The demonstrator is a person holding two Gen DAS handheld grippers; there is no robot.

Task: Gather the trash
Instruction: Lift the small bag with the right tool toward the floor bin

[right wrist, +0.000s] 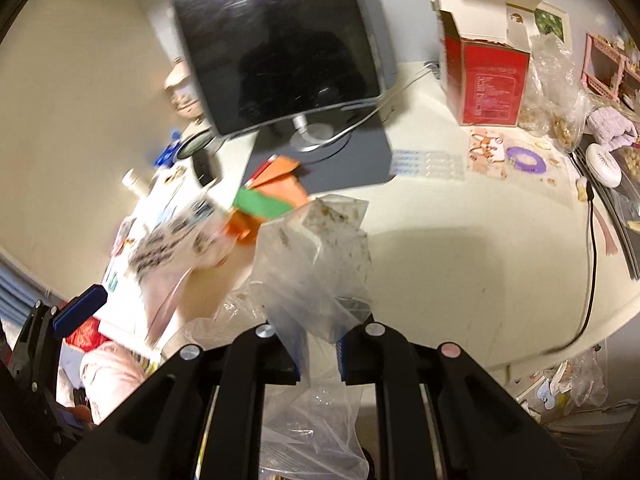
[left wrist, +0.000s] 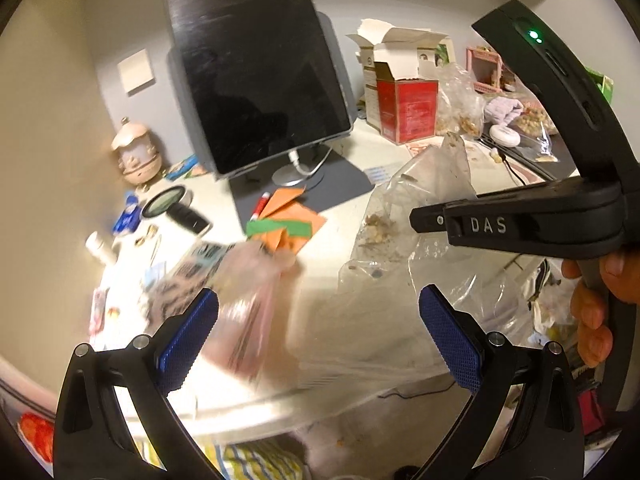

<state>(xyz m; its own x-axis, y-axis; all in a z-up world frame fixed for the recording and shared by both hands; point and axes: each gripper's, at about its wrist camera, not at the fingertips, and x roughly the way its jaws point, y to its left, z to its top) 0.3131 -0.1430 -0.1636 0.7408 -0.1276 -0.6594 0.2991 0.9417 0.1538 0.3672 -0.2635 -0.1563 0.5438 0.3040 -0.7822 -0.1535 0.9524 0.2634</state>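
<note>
Presently: right gripper [right wrist: 318,354] clamped on a soiled clear plastic bag [right wrist: 316,248]; left gripper [left wrist: 320,340] with jaws wide apart.

Bag hangs above the white desk [right wrist: 460,264], crumbs inside, at six o'clock from the dark monitor [right wrist: 280,40]. A blurred pinkish wrapper [left wrist: 248,292] lies between the left jaws; contact cannot be told. Red box [right wrist: 486,84] stands at two o'clock.

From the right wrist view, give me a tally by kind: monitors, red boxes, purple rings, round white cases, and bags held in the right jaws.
Monitor: 1
Red box: 1
Purple ring: 1
Round white case: 1
Clear bag pinched between the jaws of the right gripper: 1
Total: 5
</note>
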